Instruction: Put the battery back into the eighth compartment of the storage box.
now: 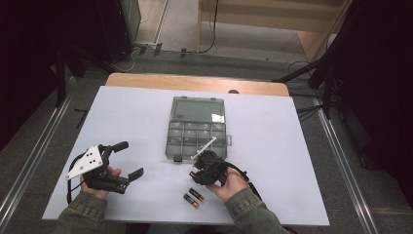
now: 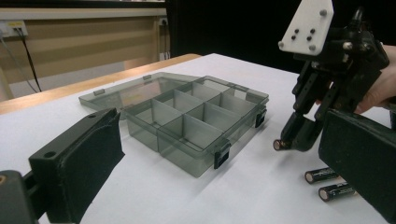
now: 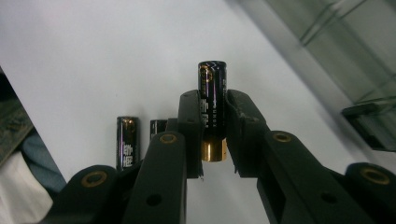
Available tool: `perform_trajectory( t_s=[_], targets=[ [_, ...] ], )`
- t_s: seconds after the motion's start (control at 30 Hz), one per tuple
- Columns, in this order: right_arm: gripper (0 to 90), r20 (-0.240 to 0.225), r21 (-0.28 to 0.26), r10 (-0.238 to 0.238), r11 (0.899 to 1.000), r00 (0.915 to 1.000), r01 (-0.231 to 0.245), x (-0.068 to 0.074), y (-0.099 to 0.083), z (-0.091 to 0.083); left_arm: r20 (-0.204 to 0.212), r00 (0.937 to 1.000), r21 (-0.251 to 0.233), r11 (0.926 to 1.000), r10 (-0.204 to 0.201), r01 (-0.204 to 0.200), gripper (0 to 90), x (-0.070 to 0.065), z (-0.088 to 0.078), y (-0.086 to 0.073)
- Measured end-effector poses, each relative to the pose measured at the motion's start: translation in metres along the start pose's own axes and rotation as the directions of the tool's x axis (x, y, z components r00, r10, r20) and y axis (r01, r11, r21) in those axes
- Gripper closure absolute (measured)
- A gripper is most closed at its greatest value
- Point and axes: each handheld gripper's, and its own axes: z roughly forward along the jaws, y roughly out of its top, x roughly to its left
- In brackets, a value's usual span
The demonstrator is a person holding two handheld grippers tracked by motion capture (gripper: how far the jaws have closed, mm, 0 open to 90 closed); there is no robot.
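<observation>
Right gripper view: centre frame, the right gripper (image 3: 214,135) clamps a black, gold-ended cylindrical battery (image 3: 212,109) mid-body, likely bound for the open smoky-grey plastic compartment box (image 1: 196,127); the left gripper (image 1: 125,159) waits agape above the worktop (image 1: 292,146).

You have one black battery (image 3: 212,109) with a gold end clamped between the fingers (image 3: 189,135) of your right gripper (image 1: 200,171), both ends sticking out past them. Two more of the same batteries (image 1: 194,197) lie side by side on the white bench (image 1: 292,161), just in front of that gripper. The smoky-grey compartment box (image 1: 197,138) sits mid-bench, its clear lid (image 1: 198,109) folded flat open behind it, latches (image 2: 222,155) facing you.
</observation>
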Motion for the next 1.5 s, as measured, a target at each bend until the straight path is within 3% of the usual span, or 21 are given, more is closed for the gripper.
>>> perform_trajectory(
  t_s=[0.17, 0.33, 0.37, 0.43, 0.57, 0.7, 0.73, 0.8, 0.83, 0.87, 1.0, 1.03, 1.07, 1.1, 1.13, 1.17, 1.23, 1.33, 1.4, 1.43, 1.5],
  targets=[
    [78.4, 0.002, -0.076, 0.054, 0.996, 0.9985, -0.054, -0.011, -0.002, -0.009, -0.001, 1.0000, -0.002, 1.0000, -0.004, 0.004, 0.0, 0.000, 0.000, 0.000],
    [78.4, -0.009, -0.149, 0.111, 0.983, 0.9938, -0.111, -0.022, -0.005, -0.017, 0.000, 1.0000, 0.000, 1.0000, 0.000, 0.000, 0.0, 0.000, 0.000, 0.000],
    [78.4, -0.014, -0.188, 0.137, 0.973, 0.9905, -0.137, -0.026, -0.008, -0.021, 0.000, 1.0000, 0.001, 1.0000, -0.002, 0.002, 0.0, 0.000, 0.000, 0.000],
    [78.4, -0.015, -0.205, 0.146, 0.968, 0.9891, -0.146, -0.028, -0.008, -0.023, 0.000, 1.0000, 0.000, 1.0000, -0.002, 0.002, 0.0, 0.000, 0.000, 0.000],
    [78.4, -0.014, -0.274, 0.194, 0.943, 0.9809, -0.190, -0.034, -0.012, -0.030, 0.001, 1.0000, 0.001, 1.0000, -0.003, 0.003, 0.0, 0.000, 0.000, 0.000],
    [78.4, -0.022, -0.314, 0.236, 0.921, 0.9715, -0.231, -0.040, -0.015, -0.034, 0.001, 1.0000, 0.001, 1.0000, -0.003, 0.003, 0.0, 0.000, 0.000, 0.000],
    [78.4, -0.022, -0.314, 0.236, 0.921, 0.9715, -0.231, -0.040, -0.015, -0.034, 0.000, 1.0000, 0.001, 1.0000, -0.003, 0.003, 0.0, 0.000, 0.000, 0.000],
    [78.4, -0.038, -0.336, 0.275, 0.902, 0.9608, -0.271, -0.047, -0.017, -0.035, -0.001, 1.0000, 0.002, 1.0000, -0.006, 0.006, 0.0, 0.000, 0.000, 0.000],
    [78.4, -0.038, -0.336, 0.275, 0.902, 0.9608, -0.271, -0.047, -0.017, -0.035, -0.001, 1.0000, 0.002, 1.0000, -0.006, 0.006, 0.0, 0.000, 0.000, 0.000],
    [78.3, -0.065, -0.355, 0.317, 0.879, 0.9463, -0.318, -0.055, -0.020, -0.036, -0.002, 1.0000, 0.001, 1.0000, -0.004, 0.004, 0.0, 0.000, 0.000, 0.000],
    [78.3, -0.119, -0.378, 0.393, 0.831, 0.9120, -0.407, -0.071, -0.027, -0.036, -0.003, 1.0000, 0.001, 1.0000, -0.004, 0.004, 0.0, 0.000, 0.000, 0.000],
    [78.3, -0.119, -0.378, 0.393, 0.831, 0.9120, -0.407, -0.071, -0.027, -0.036, -0.003, 1.0000, 0.001, 1.0000, -0.004, 0.004, 0.0, 0.000, 0.000, 0.000],
    [78.4, -0.152, -0.385, 0.441, 0.798, 0.8846, -0.464, -0.080, -0.032, -0.035, -0.003, 1.0000, 0.001, 1.0000, -0.004, 0.004, 0.0, 0.000, 0.000, 0.000],
    [78.4, -0.158, -0.386, 0.455, 0.788, 0.8763, -0.479, -0.082, -0.033, -0.035, -0.003, 1.0000, 0.001, 1.0000, -0.005, 0.005, 0.0, 0.000, 0.000, 0.000],
    [78.4, -0.169, -0.388, 0.480, 0.771, 0.8609, -0.506, -0.086, -0.035, -0.035, -0.002, 1.0000, 0.002, 1.0000, -0.005, 0.005, 0.0, 0.000, 0.000, 0.000],
    [78.4, -0.169, -0.388, 0.480, 0.771, 0.8609, -0.506, -0.086, -0.035, -0.035, -0.002, 1.0000, 0.002, 1.0000, -0.005, 0.005, 0.0, 0.000, 0.000, 0.000],
    [78.3, -0.194, -0.389, 0.526, 0.734, 0.8279, -0.557, -0.093, -0.038, -0.036, -0.002, 1.0000, 0.004, 1.0000, -0.003, 0.003, 0.0, 0.000, 0.000, 0.000],
    [78.4, -0.212, -0.377, 0.556, 0.712, 0.8038, -0.592, -0.097, -0.039, -0.035, -0.003, 1.0000, 0.003, 1.0000, -0.002, 0.002, 0.0, 0.000, 0.000, 0.000],
    [78.3, -0.215, -0.377, 0.559, 0.709, 0.8007, -0.596, -0.098, -0.039, -0.034, -0.003, 1.0000, 0.003, 1.0000, -0.002, 0.002, 0.0, 0.000, 0.000, 0.000],
    [78.3, -0.221, -0.366, 0.575, 0.700, 0.7881, -0.613, -0.099, -0.039, -0.033, -0.001, 1.0000, 0.003, 1.0000, -0.002, 0.002, 0.0, 0.000, 0.000, 0.000],
    [77.9, -0.212, -0.369, 0.587, 0.692, 0.7813, -0.620, -0.099, -0.039, -0.032, 0.003, 1.0000, 0.002, 1.0000, 0.000, 0.000, 0.0, 0.000, 0.000, 0.000]
  ],
)
